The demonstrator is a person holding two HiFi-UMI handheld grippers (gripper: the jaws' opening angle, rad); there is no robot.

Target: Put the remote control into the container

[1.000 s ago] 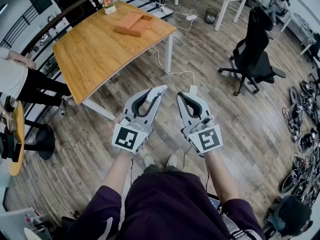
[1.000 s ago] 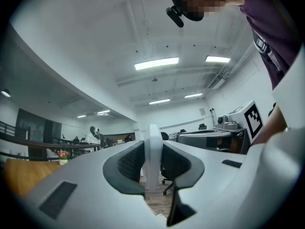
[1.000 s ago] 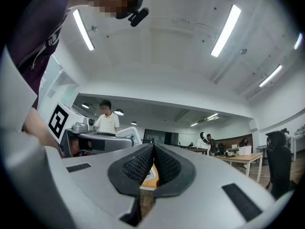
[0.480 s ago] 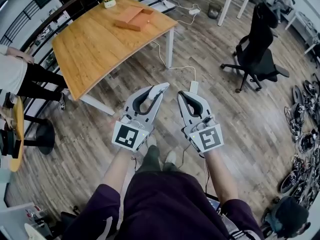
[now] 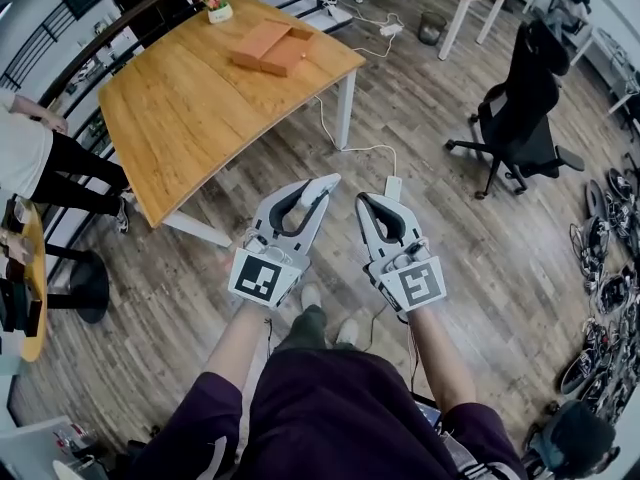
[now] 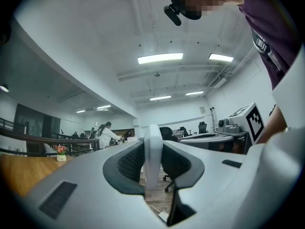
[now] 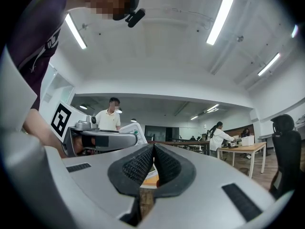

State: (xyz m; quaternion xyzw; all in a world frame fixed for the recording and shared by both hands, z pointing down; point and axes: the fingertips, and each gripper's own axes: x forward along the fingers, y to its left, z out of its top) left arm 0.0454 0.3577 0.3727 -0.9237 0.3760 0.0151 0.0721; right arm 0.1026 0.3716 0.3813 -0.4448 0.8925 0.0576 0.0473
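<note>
Two hand-held grippers over open plank floor, short of the wooden table that carries the container

The plank floor (image 5: 470,258) lies bare between the grippers and the curved near edge of the wooden table (image 5: 180,108); a railing (image 5: 90,53) closes off the table's far side, a black office chair (image 5: 520,103) stands well to the right, and a tangle of cables (image 5: 600,268) lines the right edge. The container (image 5: 270,46), an orange-brown box, sits near the table's far right corner, well apart from both grippers, with a small flower pot (image 5: 215,6) beyond it. The left gripper (image 5: 318,186) is clamped on the white remote control (image 6: 153,161), upright between its pads. The right gripper (image 5: 364,200) is clenched and empty, with a white power strip (image 5: 393,185) on the floor just past its tips
</note>
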